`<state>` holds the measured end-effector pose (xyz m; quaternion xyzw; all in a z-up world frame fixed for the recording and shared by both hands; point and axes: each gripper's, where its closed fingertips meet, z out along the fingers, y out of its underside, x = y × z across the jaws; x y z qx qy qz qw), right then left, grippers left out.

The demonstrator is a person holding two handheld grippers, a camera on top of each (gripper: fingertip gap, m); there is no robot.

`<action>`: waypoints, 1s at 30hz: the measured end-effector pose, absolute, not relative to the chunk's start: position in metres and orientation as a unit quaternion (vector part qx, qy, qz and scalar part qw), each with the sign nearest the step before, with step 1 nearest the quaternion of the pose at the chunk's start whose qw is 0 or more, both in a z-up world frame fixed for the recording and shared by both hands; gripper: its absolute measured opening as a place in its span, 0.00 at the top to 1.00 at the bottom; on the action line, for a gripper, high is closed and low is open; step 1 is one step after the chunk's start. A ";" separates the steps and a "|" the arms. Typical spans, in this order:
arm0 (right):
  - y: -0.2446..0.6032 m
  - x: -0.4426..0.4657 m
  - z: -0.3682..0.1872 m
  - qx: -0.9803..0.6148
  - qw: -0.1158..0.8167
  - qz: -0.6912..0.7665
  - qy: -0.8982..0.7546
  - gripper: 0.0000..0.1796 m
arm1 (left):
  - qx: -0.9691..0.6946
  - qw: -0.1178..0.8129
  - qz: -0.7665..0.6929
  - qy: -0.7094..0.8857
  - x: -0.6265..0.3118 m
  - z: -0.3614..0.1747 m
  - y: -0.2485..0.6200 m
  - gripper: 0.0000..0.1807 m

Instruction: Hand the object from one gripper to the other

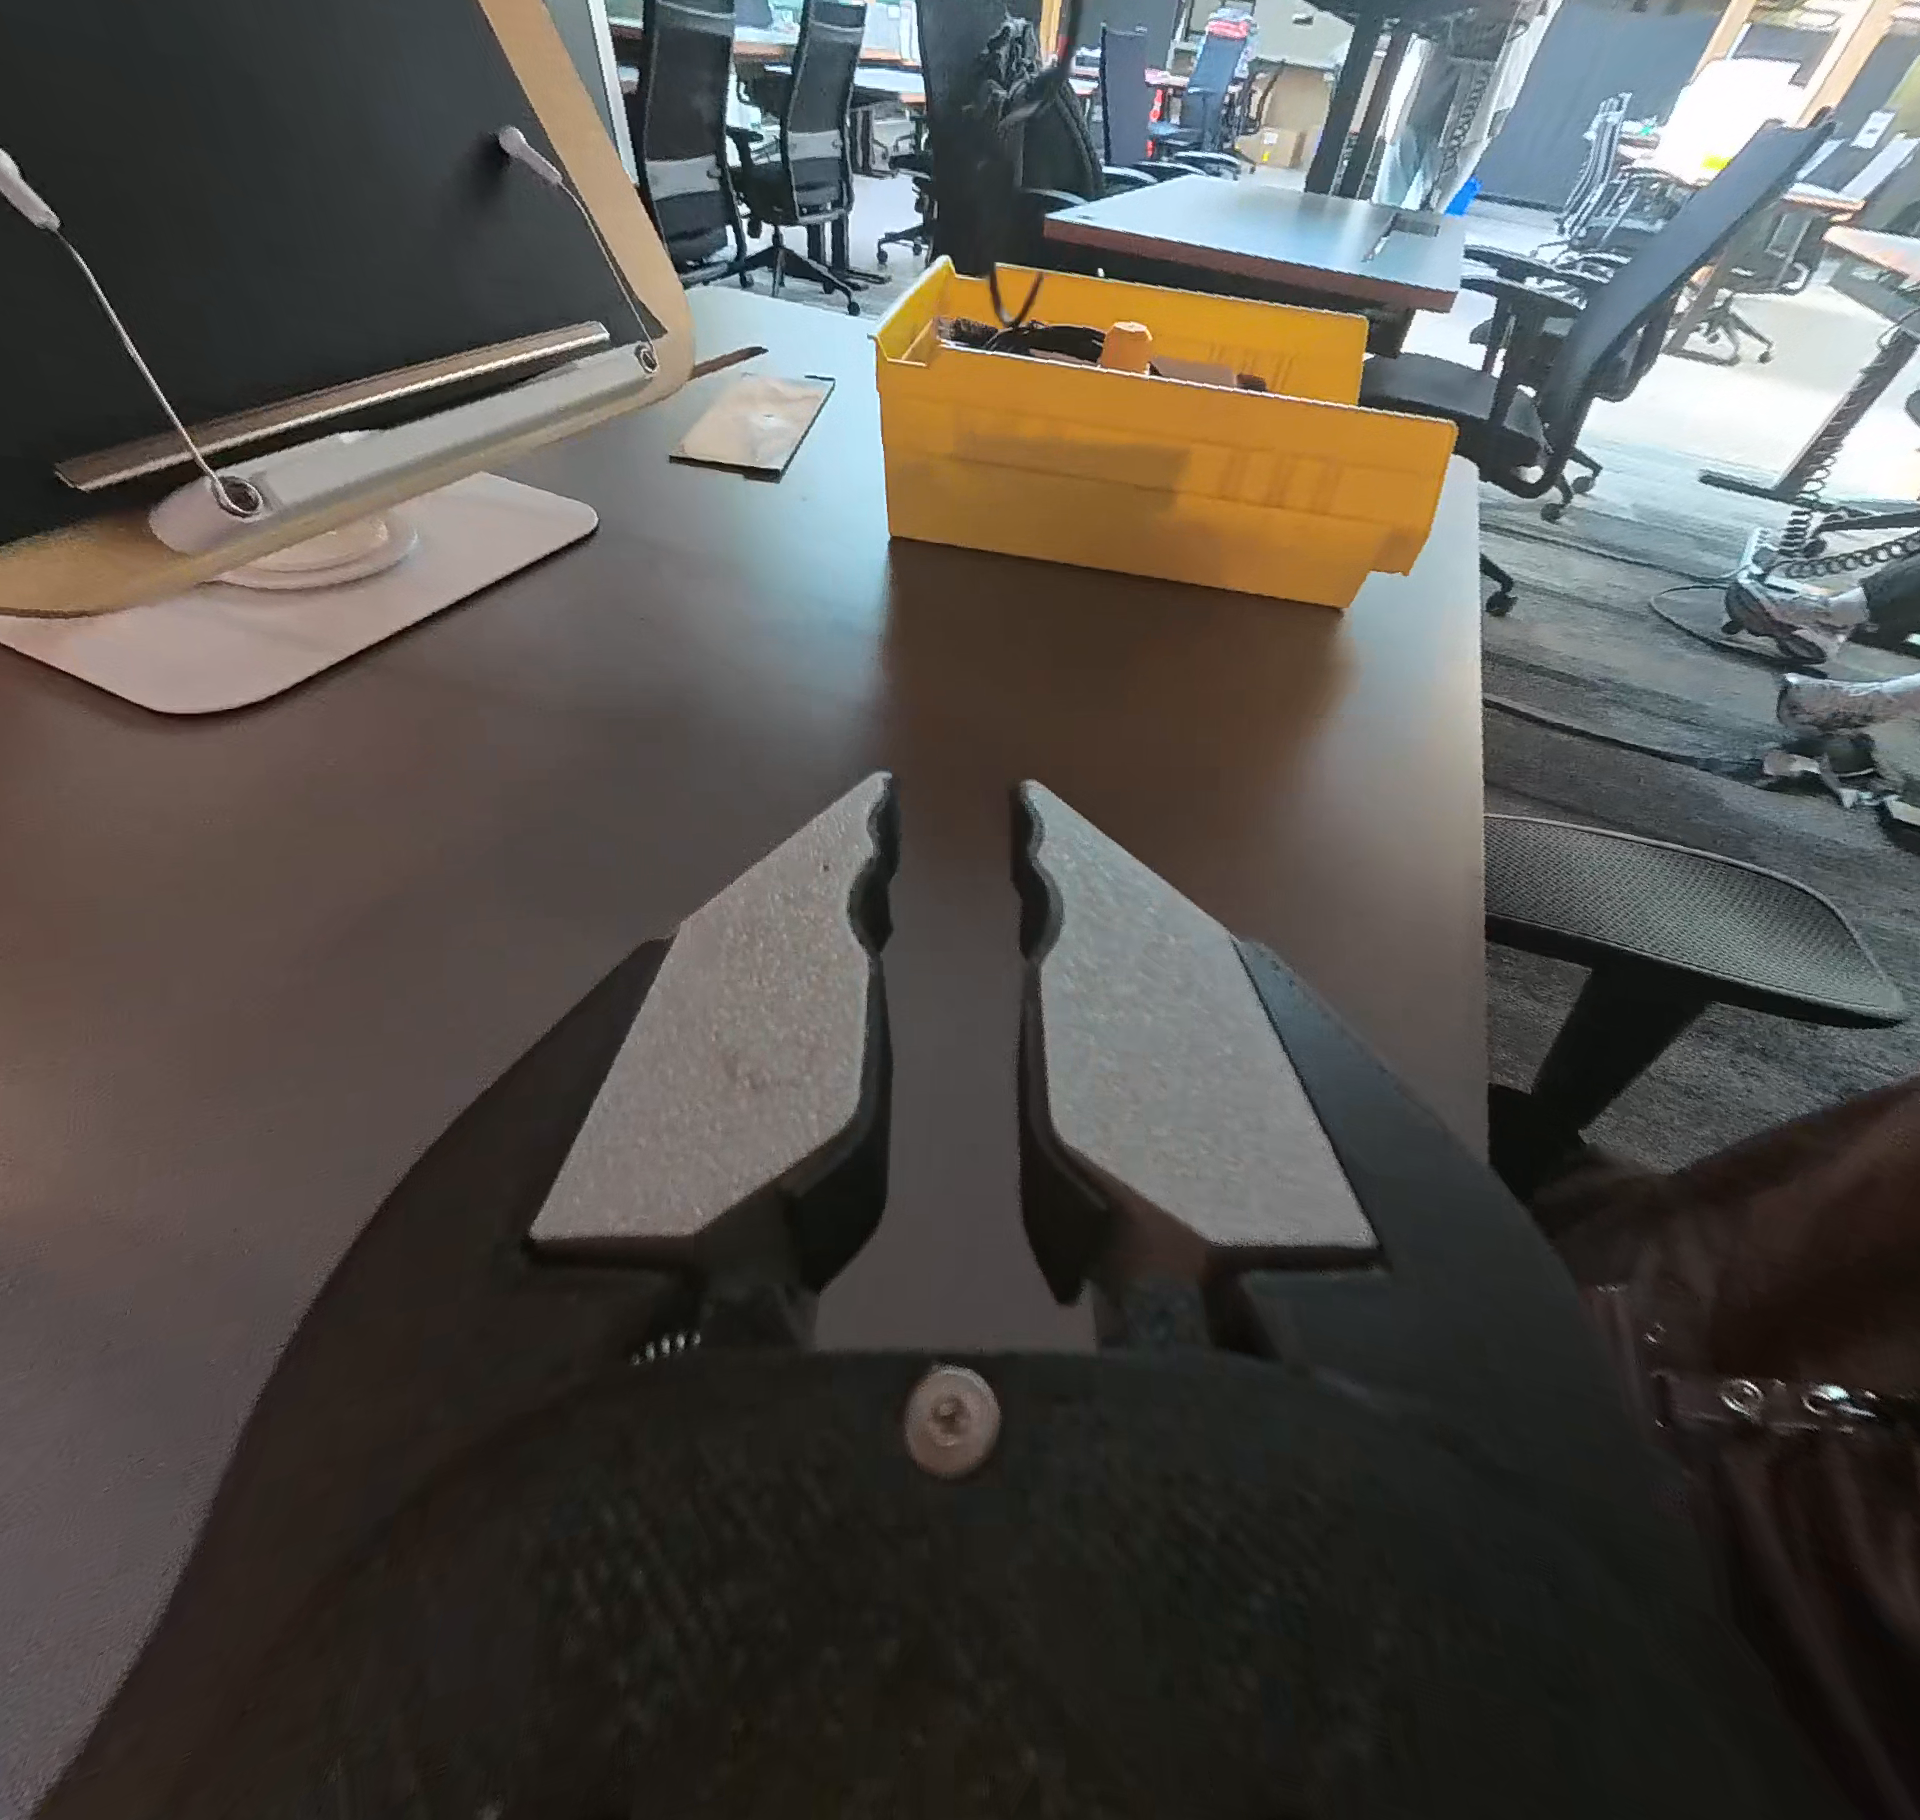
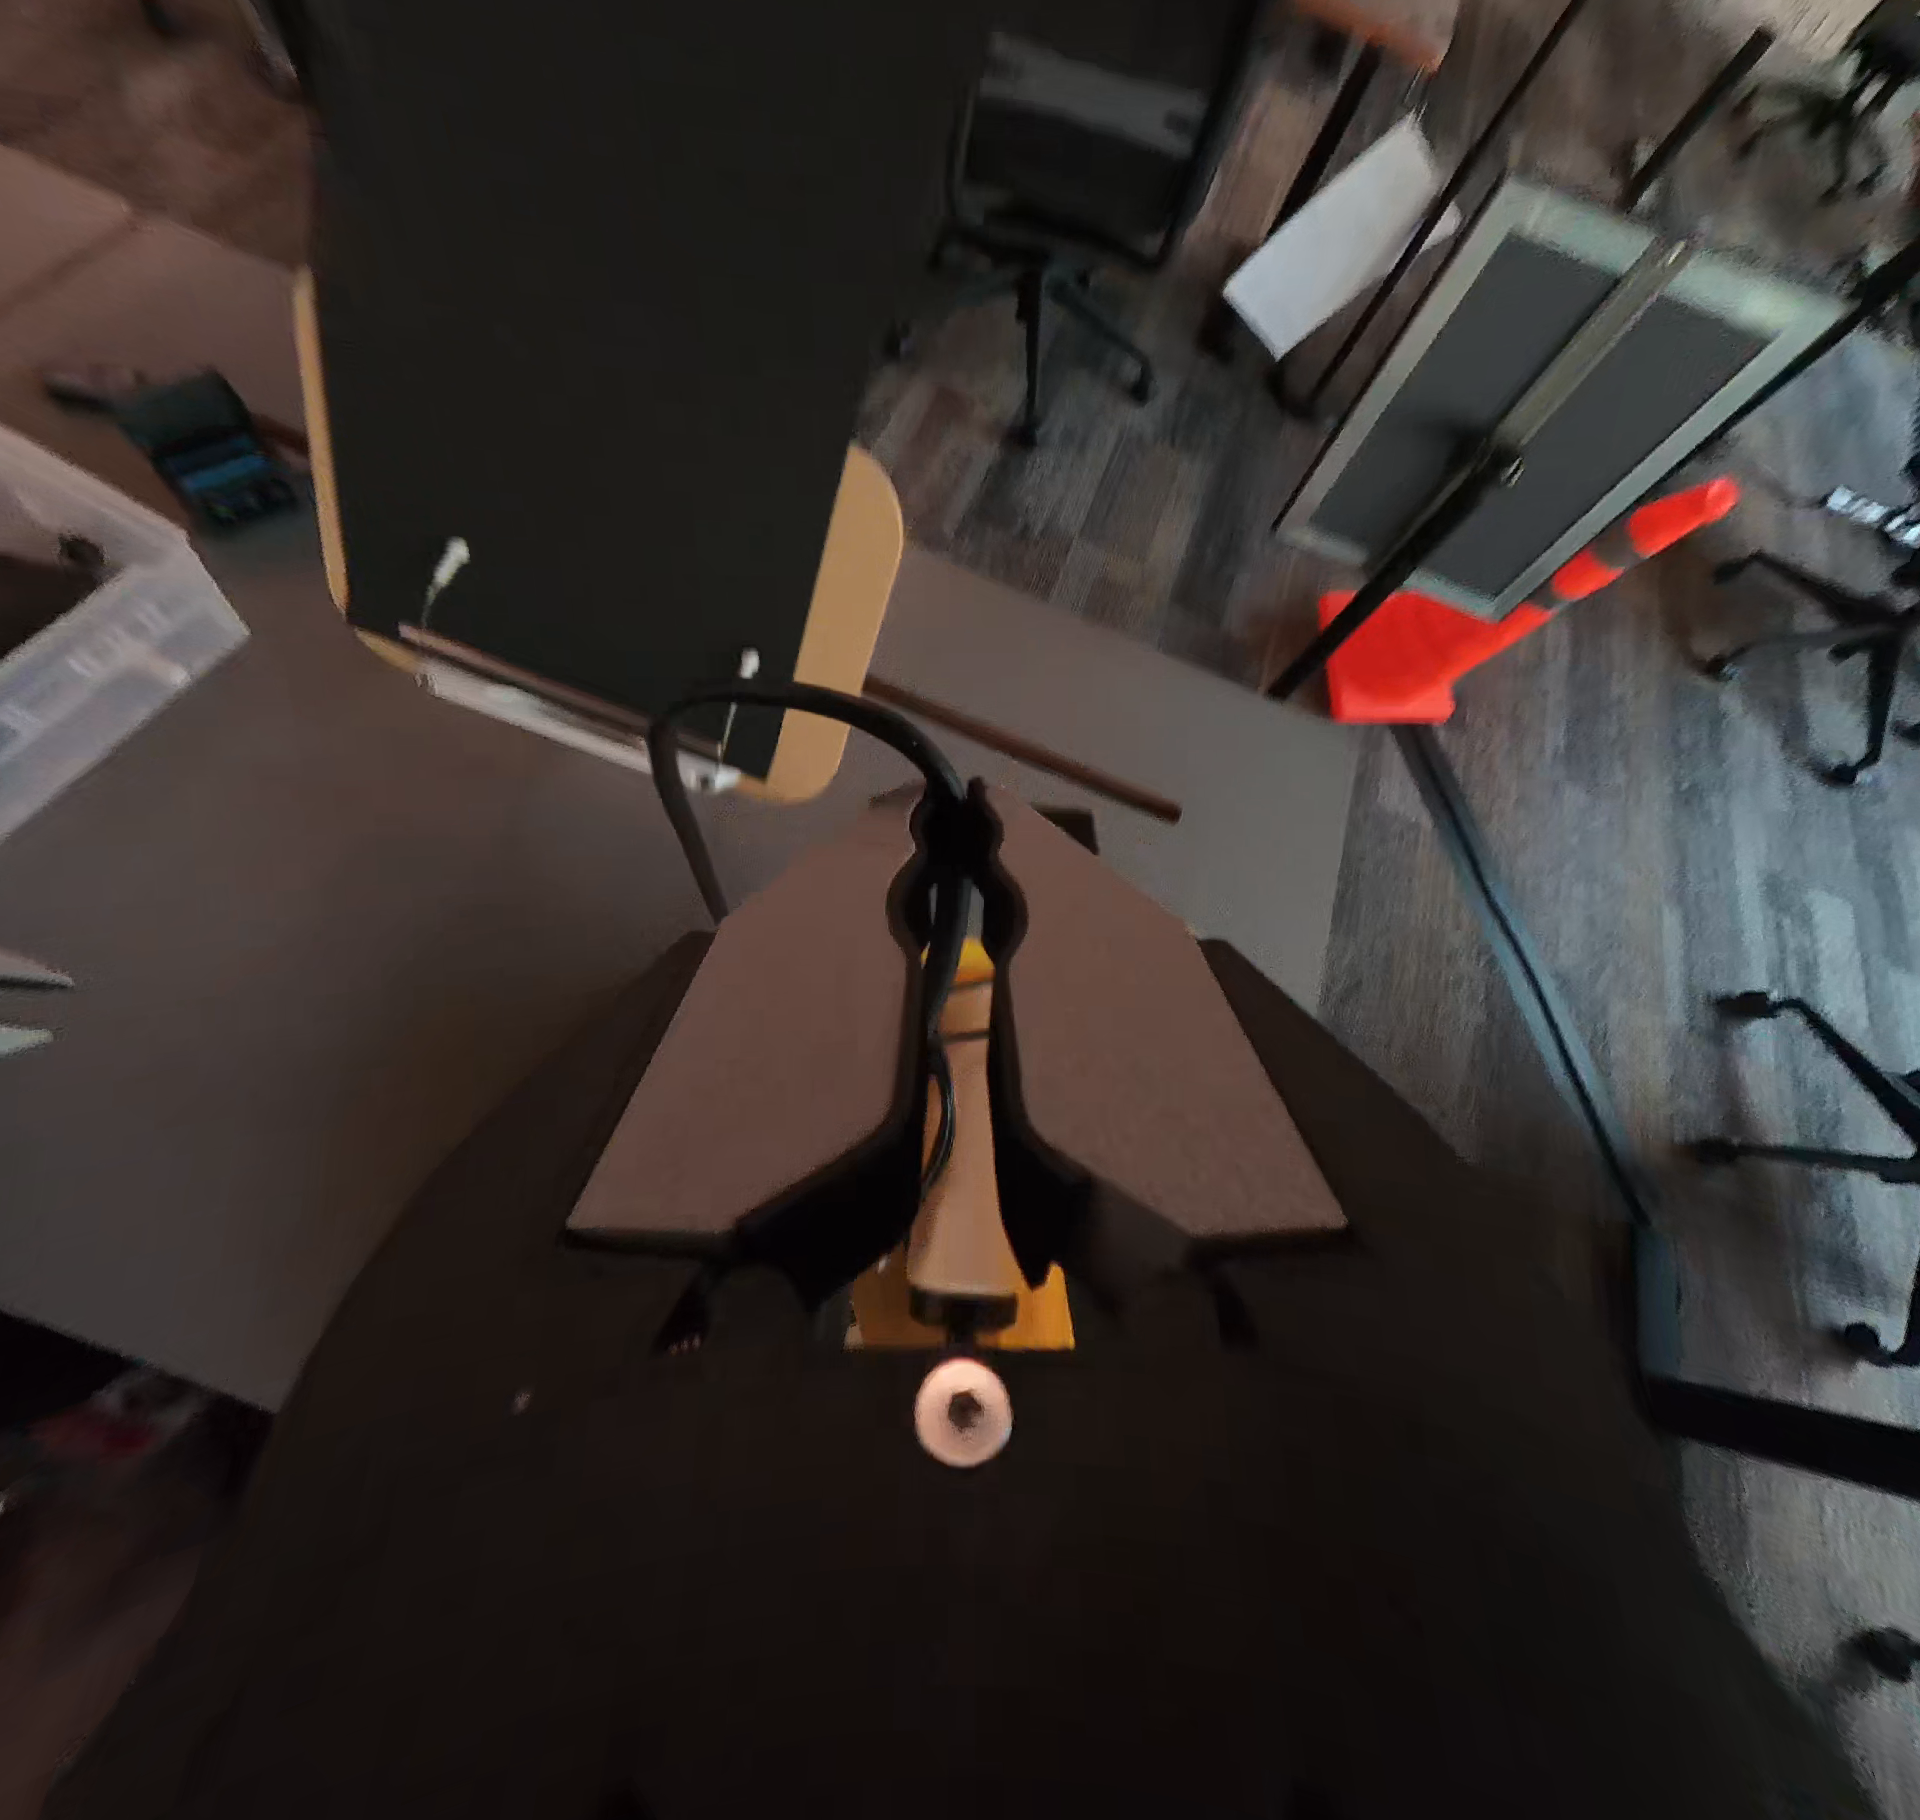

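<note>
My right gripper is shut on a black cable, which loops out past the fingertips and runs back down between the fingers. Through the gap below I see the yellow bin and a tan cylindrical object in it. In the left wrist view the yellow bin stands on the dark table, with black cables and an orange object inside. A thin black cable rises out of the bin. My left gripper is open and empty, low over the table, short of the bin.
A black board on a white stand is at the left, with a silver pouch beside it. An office chair sits at the table's right edge. An orange cone lies on the floor; a clear box is at the left.
</note>
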<state>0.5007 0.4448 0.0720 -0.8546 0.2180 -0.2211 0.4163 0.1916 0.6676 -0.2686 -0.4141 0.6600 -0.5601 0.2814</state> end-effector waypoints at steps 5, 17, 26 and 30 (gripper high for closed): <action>0.413 0.504 -0.051 -0.917 0.304 -0.124 0.228 1.00 | -0.410 0.279 -0.569 0.656 0.189 -0.262 0.667 0.91; 0.336 0.509 -0.308 -0.947 0.072 -0.010 0.312 0.95 | -0.427 0.237 -0.556 0.673 0.187 -0.280 0.650 0.82; 0.365 0.484 -0.173 -0.910 0.301 -0.069 0.277 0.81 | -0.436 0.271 -0.505 0.694 0.167 -0.263 0.679 0.59; 0.449 0.401 -0.165 -0.908 0.393 -0.042 0.138 0.77 | -0.431 0.433 -0.499 0.615 0.137 -0.198 0.752 0.63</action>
